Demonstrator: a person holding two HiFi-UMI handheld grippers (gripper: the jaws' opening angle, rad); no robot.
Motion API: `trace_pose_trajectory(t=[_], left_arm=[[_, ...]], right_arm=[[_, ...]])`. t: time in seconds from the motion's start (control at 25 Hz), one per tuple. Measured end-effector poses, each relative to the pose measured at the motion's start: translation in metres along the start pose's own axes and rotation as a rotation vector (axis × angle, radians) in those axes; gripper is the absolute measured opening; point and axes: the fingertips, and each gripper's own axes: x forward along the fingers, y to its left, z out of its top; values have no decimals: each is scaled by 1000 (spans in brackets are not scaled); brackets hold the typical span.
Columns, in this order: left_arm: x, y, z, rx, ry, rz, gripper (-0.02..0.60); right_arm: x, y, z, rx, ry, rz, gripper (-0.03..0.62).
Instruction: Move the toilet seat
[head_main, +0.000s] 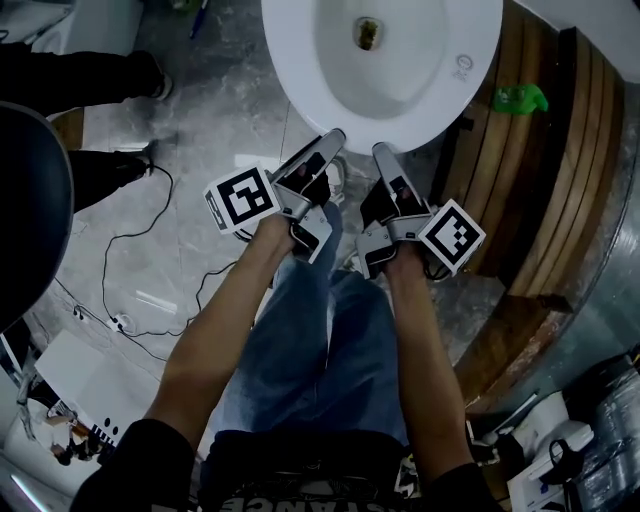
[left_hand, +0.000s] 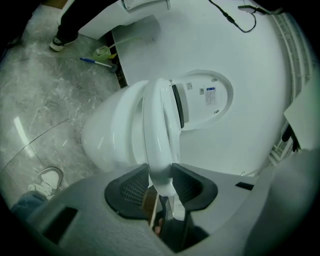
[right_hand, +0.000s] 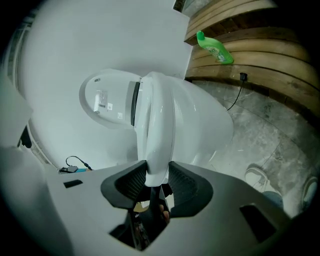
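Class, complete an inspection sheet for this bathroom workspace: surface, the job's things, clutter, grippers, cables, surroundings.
Surface: grey marbled floor.
Job's things: white toilet seat, front edge gripped; lid raised behind it; bowl open.
Clutter: green bottle lying on the curved wooden slats; blue-handled tool on the floor.
Grippers: left gripper and right gripper both clamp the seat's front edge, side by side.
Cables: black cable loops over the floor on the left.
Surroundings: a bystander's leg in dark trousers, upper left.
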Motion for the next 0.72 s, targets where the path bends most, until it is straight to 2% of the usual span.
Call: trace_pose_trajectory(t=[0.12, 0.32, 0.56, 0.72], left_arm=[[-11, -27, 2, -27, -5, 3, 150], [-18, -46, 2, -59, 6, 20, 146], [-23, -85, 12, -128, -25, -8, 138], [-27, -115, 21, -145, -26, -27, 133]], right_arm=[[-11, 27, 0, 6, 0, -6, 146], [-22, 48, 2, 34, 0, -25, 143], [-31, 82, 11, 67, -19, -53, 138], [-38, 112, 18, 77, -34, -49, 135]])
